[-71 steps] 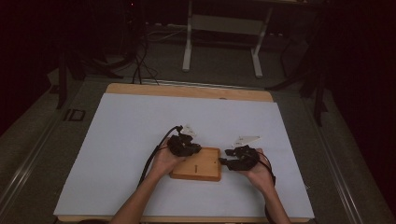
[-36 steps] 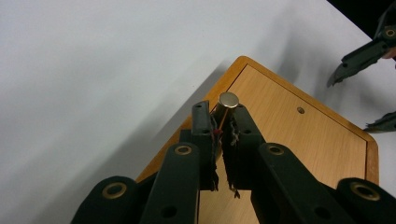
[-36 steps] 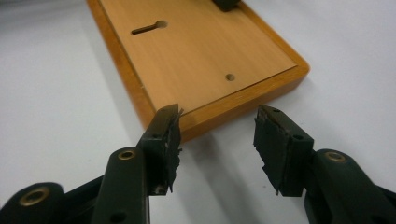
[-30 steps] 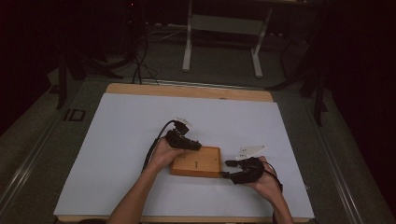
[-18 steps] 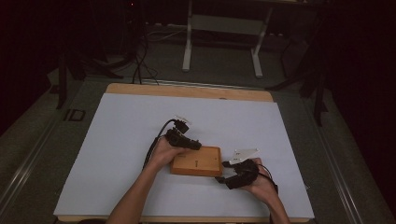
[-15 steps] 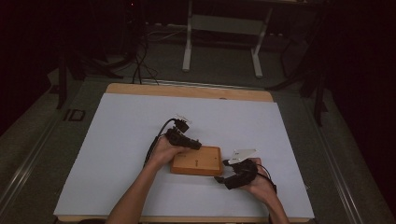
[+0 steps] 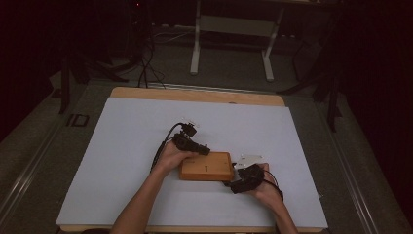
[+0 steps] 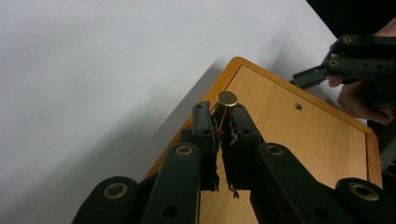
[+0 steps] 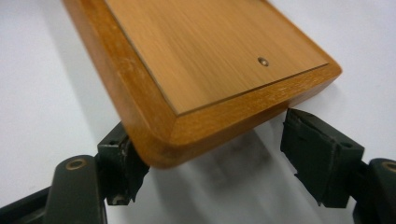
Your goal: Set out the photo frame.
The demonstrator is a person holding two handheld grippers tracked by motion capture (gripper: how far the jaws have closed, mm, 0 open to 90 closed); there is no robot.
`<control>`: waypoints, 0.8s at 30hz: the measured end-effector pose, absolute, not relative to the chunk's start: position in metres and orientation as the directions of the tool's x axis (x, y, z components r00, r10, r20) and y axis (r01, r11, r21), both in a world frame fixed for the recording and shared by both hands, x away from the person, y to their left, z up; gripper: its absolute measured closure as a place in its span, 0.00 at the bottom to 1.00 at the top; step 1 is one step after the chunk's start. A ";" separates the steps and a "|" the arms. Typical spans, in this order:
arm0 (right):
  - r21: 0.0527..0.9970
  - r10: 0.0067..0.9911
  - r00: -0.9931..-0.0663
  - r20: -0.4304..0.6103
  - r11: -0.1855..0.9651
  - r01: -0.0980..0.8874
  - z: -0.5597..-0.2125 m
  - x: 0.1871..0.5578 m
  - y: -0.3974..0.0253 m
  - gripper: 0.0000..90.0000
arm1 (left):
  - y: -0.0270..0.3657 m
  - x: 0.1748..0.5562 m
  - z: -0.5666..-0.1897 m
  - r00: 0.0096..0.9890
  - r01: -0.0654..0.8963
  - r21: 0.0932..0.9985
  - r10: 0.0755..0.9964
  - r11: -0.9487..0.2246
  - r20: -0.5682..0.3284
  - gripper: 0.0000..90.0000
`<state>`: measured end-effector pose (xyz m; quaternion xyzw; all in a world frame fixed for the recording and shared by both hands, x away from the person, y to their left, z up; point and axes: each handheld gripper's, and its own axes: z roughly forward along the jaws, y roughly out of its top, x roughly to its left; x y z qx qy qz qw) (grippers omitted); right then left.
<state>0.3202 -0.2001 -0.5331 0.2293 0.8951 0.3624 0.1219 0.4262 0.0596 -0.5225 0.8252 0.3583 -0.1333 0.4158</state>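
A flat wooden board (image 7: pixel 206 166) lies on the white mat in front of the person. My left gripper (image 7: pixel 203 150) hangs over its back left corner. In the left gripper view this gripper (image 8: pixel 219 111) is shut on a small brass peg (image 8: pixel 226 101), held above the wooden board (image 8: pixel 299 140), which has a small hole (image 8: pixel 298 107). My right gripper (image 7: pixel 234 179) sits at the board's front right corner. Seen from the right gripper view, that gripper (image 9: pixel 215 156) is open, its jaws straddling the corner of the wooden board (image 9: pixel 210 60); the left jaw is tight against the edge.
The white mat (image 7: pixel 122 146) covers most of the wooden table (image 7: pixel 195 94). A cable (image 7: pixel 165 141) trails from the left gripper. Beyond the table's far edge stand a metal frame (image 7: pixel 231 24) and floor cables. The right hand's gripper (image 8: pixel 350 56) shows beyond the board.
The right gripper has slid from the board's right edge toward the person, to its front right corner. The left gripper has moved from the left edge to above the back left corner.
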 end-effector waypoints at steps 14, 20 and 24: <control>0.737 0.562 -0.815 -0.141 0.610 0.293 -0.534 0.331 -0.197 0.33 | 0.060 0.430 -0.523 0.708 0.702 0.592 0.482 -0.397 -0.517 0.94; 0.756 0.558 -0.811 -0.177 0.605 0.251 -0.527 0.326 -0.195 0.34 | 0.054 0.425 -0.517 0.735 0.673 0.592 0.484 -0.443 -0.474 0.94; 0.763 0.546 -0.814 -0.199 0.607 0.220 -0.522 0.320 -0.193 0.35 | 0.053 0.425 -0.519 0.735 0.675 0.593 0.473 -0.439 -0.486 0.94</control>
